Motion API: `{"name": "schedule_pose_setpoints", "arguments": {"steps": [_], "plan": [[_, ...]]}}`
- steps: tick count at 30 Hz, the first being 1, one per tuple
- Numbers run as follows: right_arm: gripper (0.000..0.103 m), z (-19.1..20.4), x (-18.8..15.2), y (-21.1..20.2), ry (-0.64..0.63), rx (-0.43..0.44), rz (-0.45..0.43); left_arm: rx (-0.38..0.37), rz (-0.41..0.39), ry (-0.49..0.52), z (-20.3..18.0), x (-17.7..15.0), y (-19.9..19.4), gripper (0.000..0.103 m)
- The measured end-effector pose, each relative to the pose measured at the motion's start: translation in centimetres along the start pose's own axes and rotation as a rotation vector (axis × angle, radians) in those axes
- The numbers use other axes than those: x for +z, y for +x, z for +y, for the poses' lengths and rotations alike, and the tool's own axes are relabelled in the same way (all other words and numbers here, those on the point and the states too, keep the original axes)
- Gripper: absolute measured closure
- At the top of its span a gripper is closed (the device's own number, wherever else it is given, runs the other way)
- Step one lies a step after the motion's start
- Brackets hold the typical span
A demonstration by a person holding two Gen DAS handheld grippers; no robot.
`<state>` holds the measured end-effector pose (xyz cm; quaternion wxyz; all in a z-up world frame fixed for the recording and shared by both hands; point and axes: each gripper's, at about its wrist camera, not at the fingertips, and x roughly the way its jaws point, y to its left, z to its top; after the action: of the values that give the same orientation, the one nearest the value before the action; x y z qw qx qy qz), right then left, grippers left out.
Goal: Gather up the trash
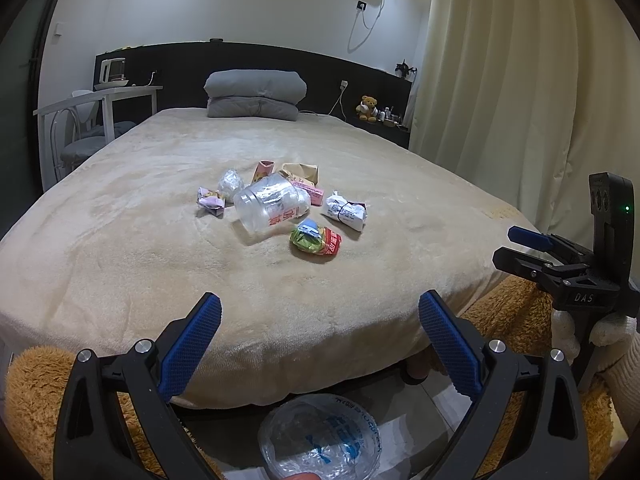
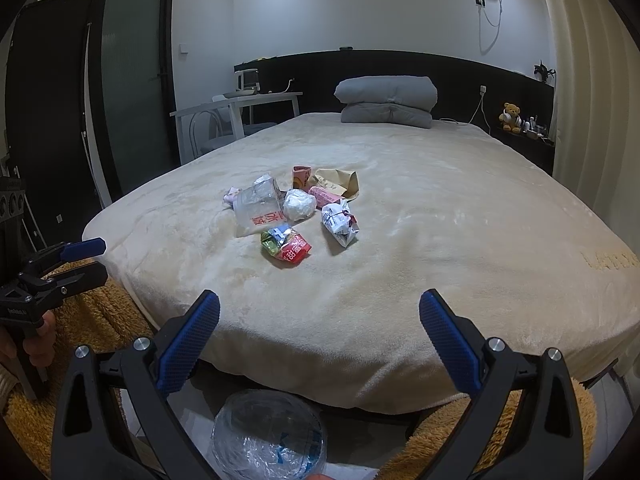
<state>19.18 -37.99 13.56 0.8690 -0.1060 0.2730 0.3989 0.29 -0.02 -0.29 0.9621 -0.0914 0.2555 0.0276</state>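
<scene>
Trash pile [image 1: 280,204] overlapping; bin bag [image 1: 320,440] cut off below.

My pads [image 1: 192,354] are blue, cross-hatched, on black arms. Bed blanket [image 1: 160,208] beige. Clear plastic jar [image 1: 270,206] carries red lettering. One wrapper [image 1: 316,242] green and red, possibly foil.

Clear bag [image 1: 320,438] on floor cut off by bottom edge in both views. Pink box [image 1: 310,192] partly hidden behind clear jar [image 1: 269,205]. Purple wrapper [image 2: 232,195] mostly hidden behind jar in right view. Small things beside teddy bear [image 1: 367,108] too tiny to tell. Print on white packet [image 1: 345,211] too small to read.
</scene>
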Motion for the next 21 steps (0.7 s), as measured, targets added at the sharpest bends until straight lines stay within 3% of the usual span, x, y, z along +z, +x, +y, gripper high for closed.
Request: {"name": "schedule_pose_setpoints", "arguments": {"steps": [21], "plan": [[0.004, 0.1, -0.2, 0.2, -0.005, -0.002, 0.002, 0.001, -0.006, 0.003, -0.5, 0.6, -1.1, 0.006]]}}
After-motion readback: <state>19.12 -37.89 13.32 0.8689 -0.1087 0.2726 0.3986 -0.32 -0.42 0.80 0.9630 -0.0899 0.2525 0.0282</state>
